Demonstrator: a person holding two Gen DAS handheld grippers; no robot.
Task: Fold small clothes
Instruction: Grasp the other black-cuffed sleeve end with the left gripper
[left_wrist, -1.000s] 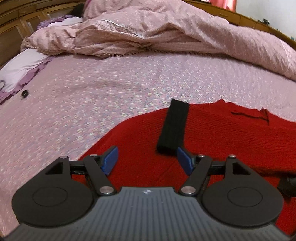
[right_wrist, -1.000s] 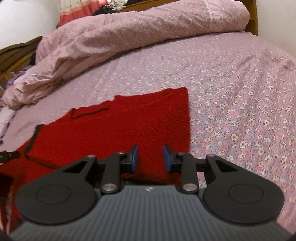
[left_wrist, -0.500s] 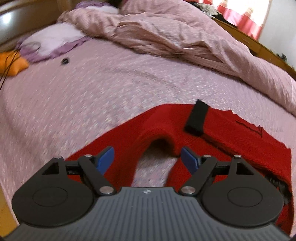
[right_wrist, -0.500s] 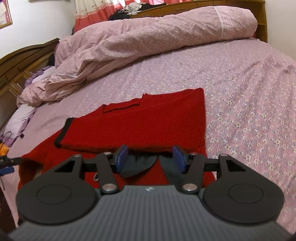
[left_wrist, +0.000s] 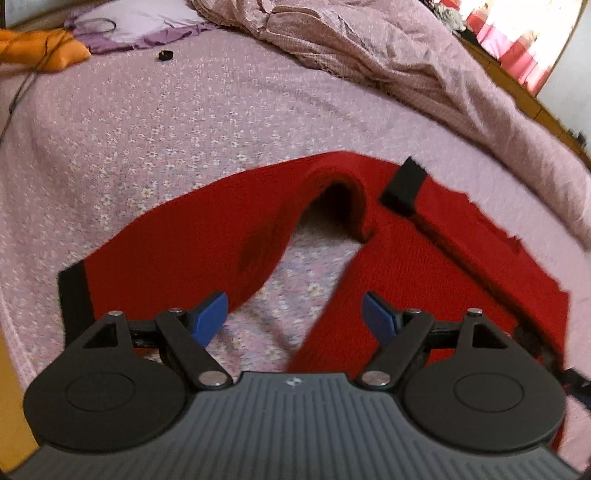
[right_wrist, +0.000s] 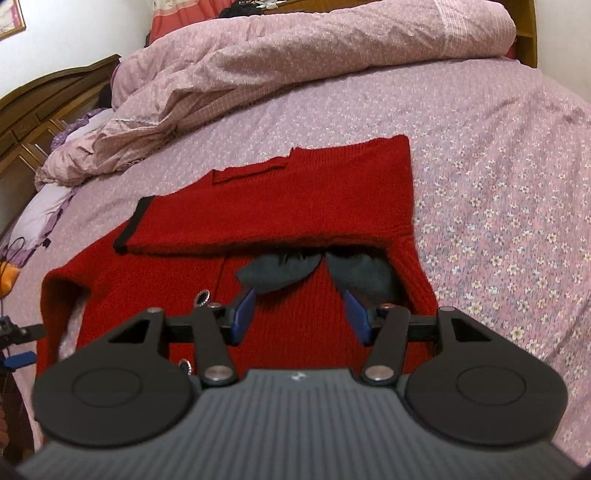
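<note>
With one sleeve folded across the red sweater (right_wrist: 280, 206), both the left gripper (left_wrist: 295, 317) and right gripper (right_wrist: 301, 314) released and empty, I'd pinch the loose left sleeve (left_wrist: 177, 258) at its black cuff (left_wrist: 74, 295).

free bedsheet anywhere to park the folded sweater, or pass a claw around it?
Free: floral sheet right of the red sweater, and between it and the bunched quilt. Crowded: the pillow end, with orange cloth, cable and a small black item.
</note>
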